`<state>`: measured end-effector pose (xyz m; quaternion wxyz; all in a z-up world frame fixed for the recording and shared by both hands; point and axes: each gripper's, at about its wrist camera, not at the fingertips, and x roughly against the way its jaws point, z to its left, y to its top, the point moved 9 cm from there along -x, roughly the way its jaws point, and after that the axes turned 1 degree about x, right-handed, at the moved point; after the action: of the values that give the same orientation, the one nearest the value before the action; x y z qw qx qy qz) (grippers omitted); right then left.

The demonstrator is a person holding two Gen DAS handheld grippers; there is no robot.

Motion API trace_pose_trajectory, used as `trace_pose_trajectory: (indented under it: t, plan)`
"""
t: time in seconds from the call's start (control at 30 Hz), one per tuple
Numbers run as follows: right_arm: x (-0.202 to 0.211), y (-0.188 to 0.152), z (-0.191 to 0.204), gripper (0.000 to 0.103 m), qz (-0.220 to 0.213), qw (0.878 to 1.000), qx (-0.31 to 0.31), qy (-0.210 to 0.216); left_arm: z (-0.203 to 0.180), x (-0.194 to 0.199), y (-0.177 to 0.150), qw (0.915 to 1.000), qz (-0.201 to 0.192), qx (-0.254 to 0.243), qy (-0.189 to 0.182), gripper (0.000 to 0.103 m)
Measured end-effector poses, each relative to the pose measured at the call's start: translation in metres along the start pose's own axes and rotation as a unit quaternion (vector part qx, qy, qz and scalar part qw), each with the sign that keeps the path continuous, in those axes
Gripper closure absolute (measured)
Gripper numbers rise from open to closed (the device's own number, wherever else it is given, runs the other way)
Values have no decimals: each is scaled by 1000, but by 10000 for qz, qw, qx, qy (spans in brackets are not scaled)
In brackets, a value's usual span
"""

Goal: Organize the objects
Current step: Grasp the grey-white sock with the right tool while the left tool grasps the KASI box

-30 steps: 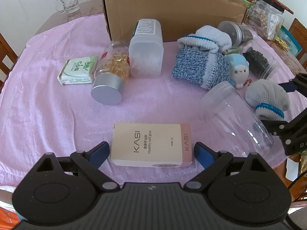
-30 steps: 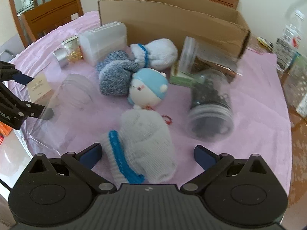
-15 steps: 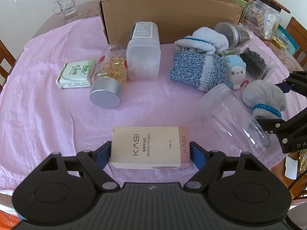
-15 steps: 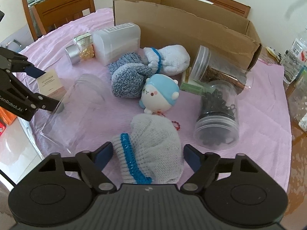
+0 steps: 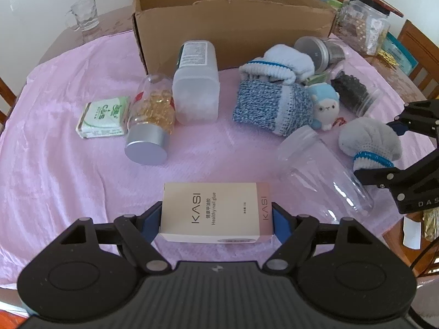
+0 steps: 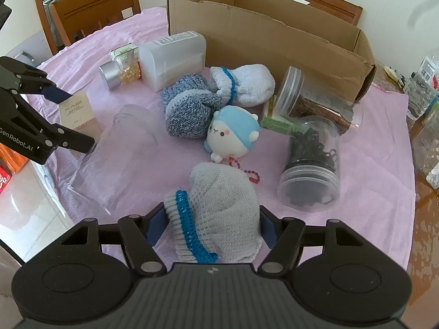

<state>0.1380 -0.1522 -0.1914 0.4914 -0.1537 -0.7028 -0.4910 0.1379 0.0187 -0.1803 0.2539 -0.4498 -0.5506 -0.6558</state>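
A cream and pink KASI box [image 5: 211, 205] lies on the pink cloth at the near edge, and my left gripper [image 5: 216, 219] is shut on it, one blue pad against each short end. In the right wrist view, a grey knit sock with a blue band [image 6: 219, 192] sits between the fingers of my right gripper [image 6: 212, 226], which is shut on it. The same sock [image 5: 367, 139] shows at the right of the left wrist view. An open cardboard box [image 5: 233, 22] stands at the back of the table.
A clear plastic cup [image 5: 323, 172] lies between the two grippers. Behind are a capsule jar [image 5: 151, 115], a white container [image 5: 196, 85], a green tissue pack [image 5: 103, 116], a blue-grey sock [image 5: 269, 104], a white sock [image 5: 277, 63], a plush toy [image 6: 233, 134] and a jar of black items [image 6: 310, 164].
Both grippers have gone from open to shut: the left fingers closed onto the KASI box, the right fingers onto the grey sock.
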Motion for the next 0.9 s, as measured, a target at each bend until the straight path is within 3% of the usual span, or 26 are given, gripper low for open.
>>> trace_pose_trajectory:
  t: [0.4,0.67,0.9]
  plan:
    - [40,22,-5,30,-72,9999,-136,16,5,41,34,9983,-149,-517,-221,24]
    - [62,62,-13,30,-231,9984,-511,-86,6,58,82,9925,-338,-1099,-412,24]
    - [76,105,-24,30,-461,9974,-513,-188,7,68,136,9894,-624,-1116,-691,24]
